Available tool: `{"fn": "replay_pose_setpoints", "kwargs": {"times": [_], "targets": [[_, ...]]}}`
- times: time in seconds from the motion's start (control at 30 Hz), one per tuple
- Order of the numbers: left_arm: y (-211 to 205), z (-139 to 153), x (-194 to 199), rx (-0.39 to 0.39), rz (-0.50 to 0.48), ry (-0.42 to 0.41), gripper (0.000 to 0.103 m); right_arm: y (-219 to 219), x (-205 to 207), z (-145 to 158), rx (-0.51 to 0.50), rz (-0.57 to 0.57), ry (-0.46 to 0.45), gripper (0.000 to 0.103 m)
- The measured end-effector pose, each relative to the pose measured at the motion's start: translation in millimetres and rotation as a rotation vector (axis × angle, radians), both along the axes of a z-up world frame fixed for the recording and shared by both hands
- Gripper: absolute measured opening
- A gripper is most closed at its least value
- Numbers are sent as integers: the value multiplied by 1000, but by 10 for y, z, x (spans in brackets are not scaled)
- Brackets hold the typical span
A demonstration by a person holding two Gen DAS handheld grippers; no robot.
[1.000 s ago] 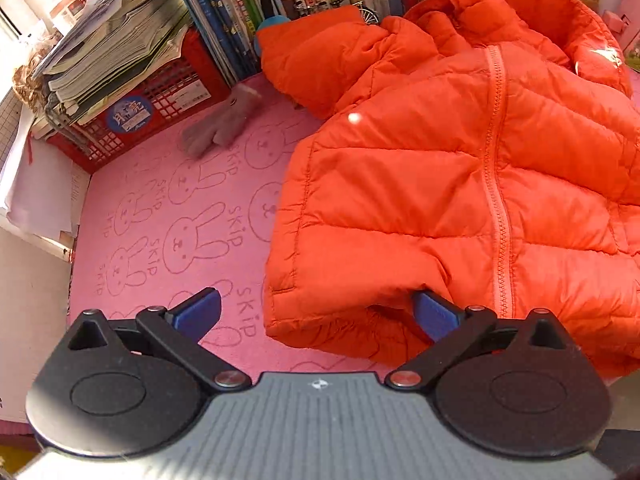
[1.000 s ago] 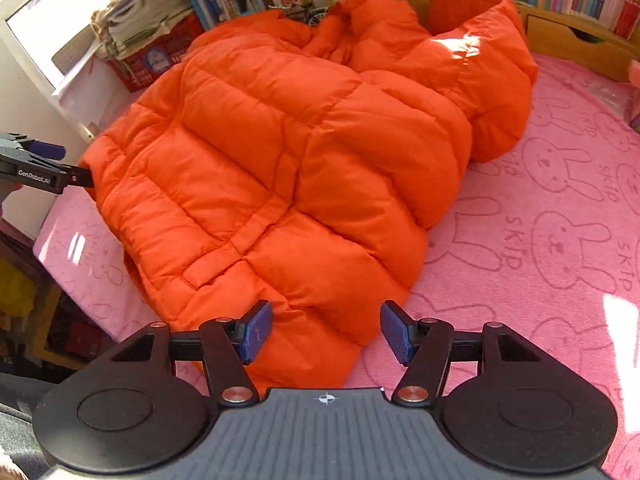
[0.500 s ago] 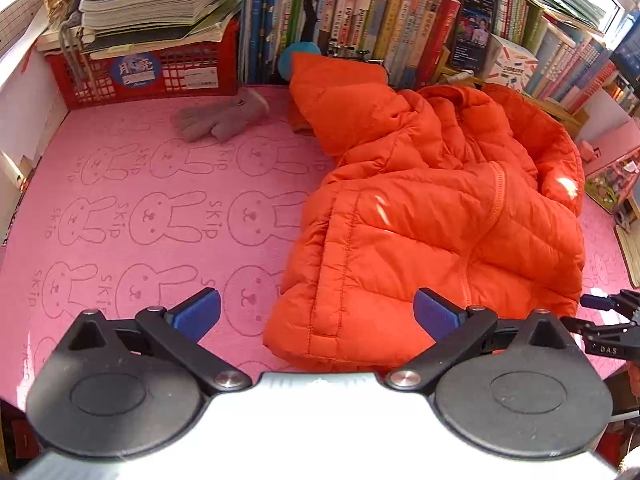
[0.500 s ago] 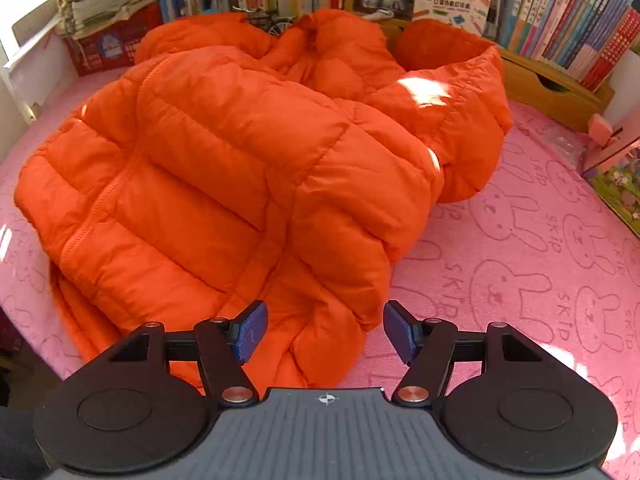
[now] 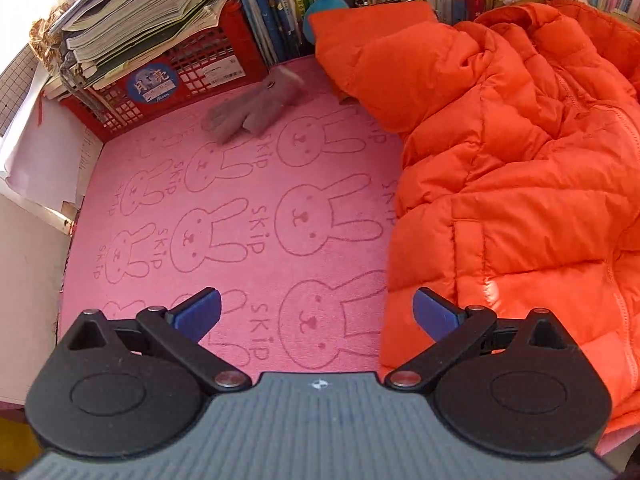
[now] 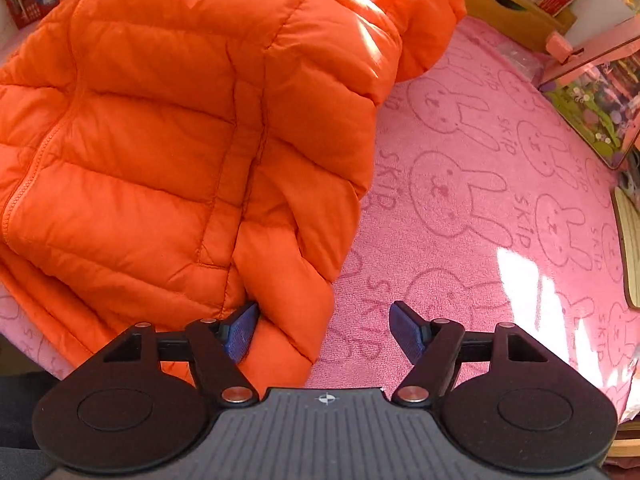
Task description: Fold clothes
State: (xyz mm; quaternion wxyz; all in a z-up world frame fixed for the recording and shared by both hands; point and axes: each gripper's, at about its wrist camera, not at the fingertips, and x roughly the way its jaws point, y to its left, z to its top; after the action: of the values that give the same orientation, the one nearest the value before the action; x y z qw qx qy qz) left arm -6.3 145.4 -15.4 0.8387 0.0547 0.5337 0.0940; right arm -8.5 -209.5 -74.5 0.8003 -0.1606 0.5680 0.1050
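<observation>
A: We hold the left gripper point(image 5: 316, 314) wide, with nothing between its pads, over the pink mat point(image 5: 240, 208); the orange jacket point(image 5: 500, 184) lies just beside its right fingertip. Our right gripper point(image 6: 324, 330) has just been opening. Its jaws stand fairly wide, and the jacket's near corner sits between them, against the left pad, not pinched.

B: So where do we think this goes wrong?

A: We judge the puffy quilting is slick and springy. If we close on only the outer layer, the hem may slide out or lift alone and leave the bulk behind. The two grippers also sit at different places on the hem, so a fold could go skewed.

B: And the far sleeve?

A: It is bunched against the books point(image 5: 280, 8); dragging might catch it there or sweep the glove point(image 5: 256, 108).

B: Our count?

A: One jacket, one grey glove, one red crate point(image 5: 176, 80) of papers, two grippers. The books are too many to count.
</observation>
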Motion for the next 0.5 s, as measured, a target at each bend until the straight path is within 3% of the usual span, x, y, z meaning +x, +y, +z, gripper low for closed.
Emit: {"fn": "replay_pose_setpoints", "kwargs": {"times": [0.13,0.23,0.27,0.4,0.5], "targets": [[-371,76,-503,-51,-252,21,103,291,-147,93,-12,113,-55,70],[-635,-87,-832,-94,-336,101,103,493,-327,225,71,219,-104,70],[-720,-170,-890,-97,-334,120,103,570,-338,274,109,246,-107,70],[-882,-463,-768,-152,-178,159,103,873,-261,407,216,323,-110,70],[-931,-522,-646,-215,-95,128,103,1118,-12,429,283,359,-99,70]]}}
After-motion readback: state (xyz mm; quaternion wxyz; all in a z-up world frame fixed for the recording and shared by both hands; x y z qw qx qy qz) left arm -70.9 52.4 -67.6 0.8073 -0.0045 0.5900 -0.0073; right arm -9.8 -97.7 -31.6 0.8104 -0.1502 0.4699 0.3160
